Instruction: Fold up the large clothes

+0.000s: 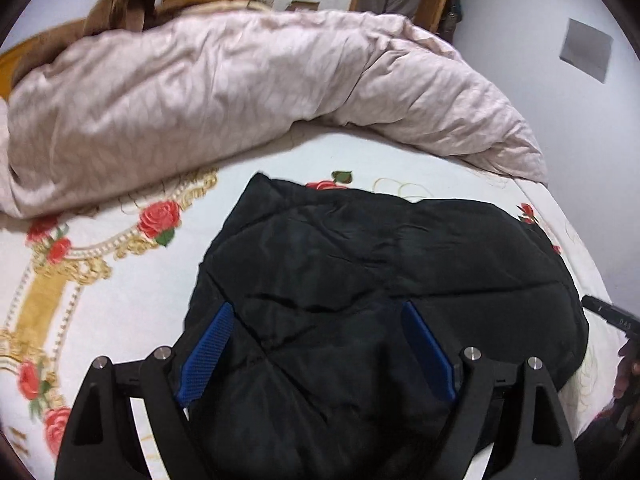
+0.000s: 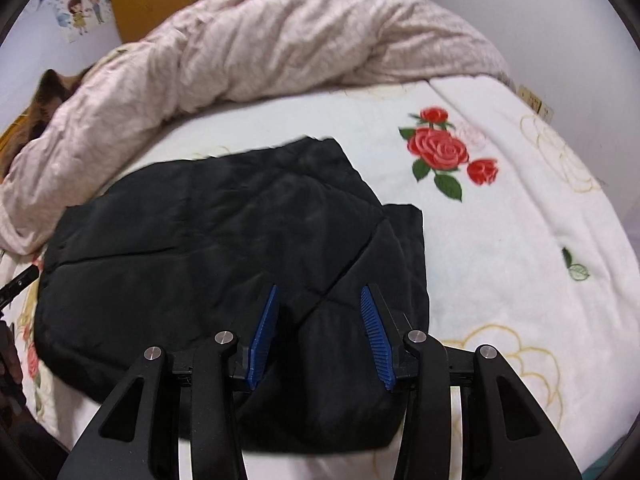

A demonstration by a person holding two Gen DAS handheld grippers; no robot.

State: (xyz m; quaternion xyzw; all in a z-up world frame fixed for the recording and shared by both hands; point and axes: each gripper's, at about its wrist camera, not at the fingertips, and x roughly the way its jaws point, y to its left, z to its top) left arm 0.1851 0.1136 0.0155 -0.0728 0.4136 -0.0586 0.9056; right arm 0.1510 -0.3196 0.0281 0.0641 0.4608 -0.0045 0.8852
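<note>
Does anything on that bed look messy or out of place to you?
Mostly the pinkish duvet, bunched in a rumpled heap along the far side of the rose-print sheet. The black padded jacket lies folded, though one corner pokes out past its right edge. Nothing looks spilled or torn.

I am reading only "DAS" in pale letters on the right gripper (image 1: 618, 320); I am finding nothing else legible.

A black quilted padded jacket (image 1: 360, 280) lies folded into a compact, puffy bundle on a white bedsheet (image 2: 500, 240) printed with red roses. Its stitched seams cross diagonally over the top layer. One flat lower layer pokes out along its right edge.
</note>
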